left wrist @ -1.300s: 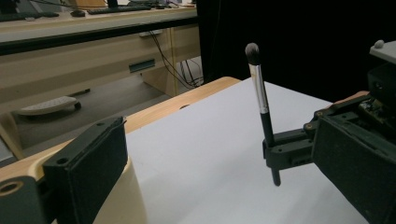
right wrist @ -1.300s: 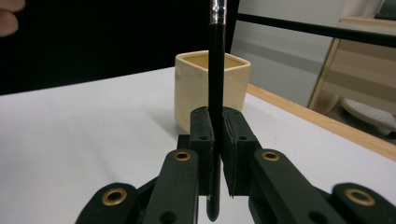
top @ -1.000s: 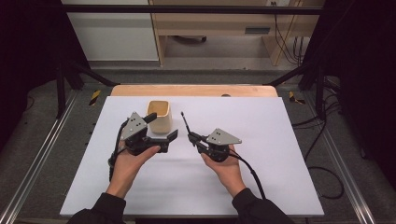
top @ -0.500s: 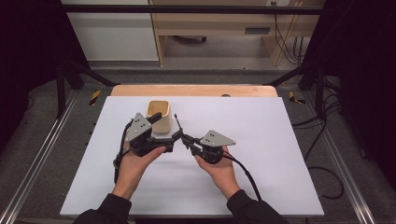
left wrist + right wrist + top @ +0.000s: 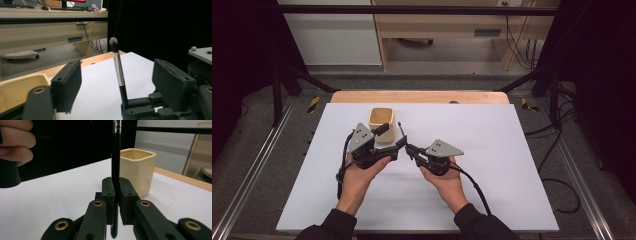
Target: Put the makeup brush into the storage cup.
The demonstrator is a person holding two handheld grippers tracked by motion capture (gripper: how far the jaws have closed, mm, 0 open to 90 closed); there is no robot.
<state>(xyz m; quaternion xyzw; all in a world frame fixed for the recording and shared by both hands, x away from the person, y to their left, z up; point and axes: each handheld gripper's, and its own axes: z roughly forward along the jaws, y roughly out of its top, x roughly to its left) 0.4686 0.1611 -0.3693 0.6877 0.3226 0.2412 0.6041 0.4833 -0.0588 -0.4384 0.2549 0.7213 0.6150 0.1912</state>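
One brush [image 5: 116, 162] is clamped upright in the right tongs [image 5: 410, 149]. The left tongs [image 5: 393, 137], just closing, stand apart around it. One cup [image 5: 382, 121] stands just behind on the bench [image 5: 512, 150].

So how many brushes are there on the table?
1. The brush stands upright, pinched in the right tongs, beside the cream cup. More could be hidden inside the cup; its inside is not fully visible.

Black two-jaw grippers [image 5: 398, 145] with grey three-cornered plates, trailing black cables, dark sleeves.
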